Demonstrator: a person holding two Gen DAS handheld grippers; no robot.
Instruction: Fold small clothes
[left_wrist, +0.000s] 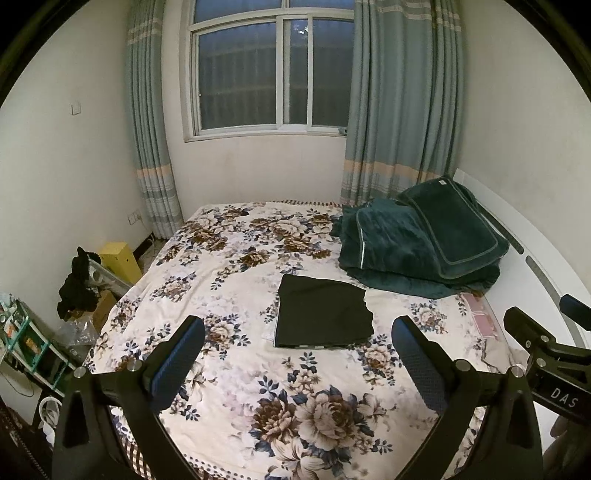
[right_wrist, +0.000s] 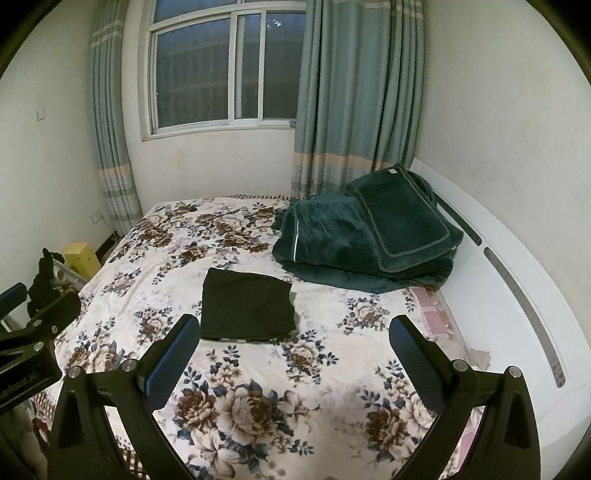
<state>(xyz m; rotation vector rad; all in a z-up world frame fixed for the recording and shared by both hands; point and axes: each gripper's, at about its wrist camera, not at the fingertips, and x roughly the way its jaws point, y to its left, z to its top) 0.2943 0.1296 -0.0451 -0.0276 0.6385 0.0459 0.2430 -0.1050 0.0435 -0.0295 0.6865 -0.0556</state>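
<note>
Since both the left gripper (left_wrist: 297, 354) and right gripper (right_wrist: 293, 350) hang with jaws spread and empty, the folded black garment (left_wrist: 322, 313) lies ahead of them on the bed (left_wrist: 229, 369); looks soft, light, best pinched at a corner.

dim indoor light; window (left_wrist: 271, 70) dark | strong fisheye bending; black corners
</note>
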